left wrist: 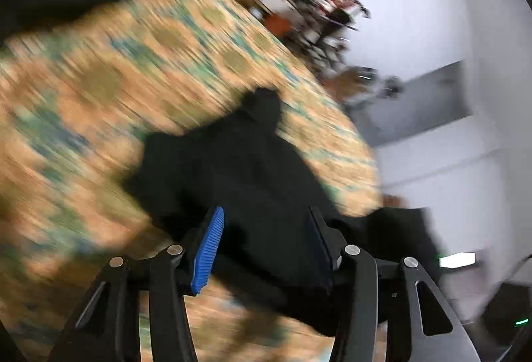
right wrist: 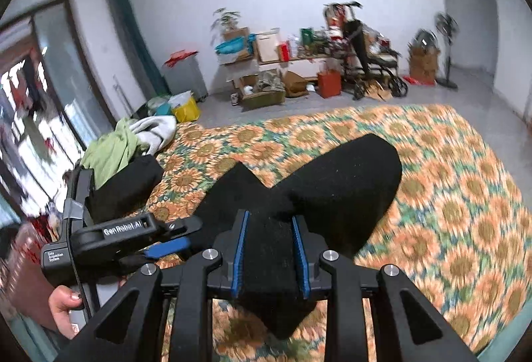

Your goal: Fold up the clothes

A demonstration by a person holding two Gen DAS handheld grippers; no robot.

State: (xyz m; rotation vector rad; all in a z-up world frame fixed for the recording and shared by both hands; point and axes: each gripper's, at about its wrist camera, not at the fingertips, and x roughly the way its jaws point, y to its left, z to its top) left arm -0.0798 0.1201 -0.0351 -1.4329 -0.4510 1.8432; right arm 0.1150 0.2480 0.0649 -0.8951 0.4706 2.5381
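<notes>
Your right gripper (right wrist: 271, 257) is clamped on a bunched fold of the black garment (right wrist: 319, 182); the cloth fills the gap between the blue pads and hangs out below them. From that grip the garment fans forward in two lobes above the sunflower-print bedspread (right wrist: 449, 195).

Your left gripper (left wrist: 262, 245) stands with its jaws well apart. The same black garment (left wrist: 232, 162) lies across the gap between them, but the left-wrist view is badly smeared and I cannot tell whether either pad presses on it. From the right-wrist view, the left gripper (right wrist: 169, 245) sits just beside the garment's near edge, with your hand (right wrist: 63, 305) on its handle at the lower left.

Progress, as a judgement: early to middle of this piece. The garment looks gathered and carried, not laid flat, and no clean fold line shows. Still to do on it, most likely: spread it on the bedspread, square the edges, make the folds and set it aside.

At the far left corner of the bed sits a black folded bundle (right wrist: 126, 185) with a green garment (right wrist: 109, 156) and a white garment (right wrist: 154, 129) heaped loosely on and behind it. The bundle may be finished work; the green and white pieces look unfolded, so expect at least those two after this one.
</notes>
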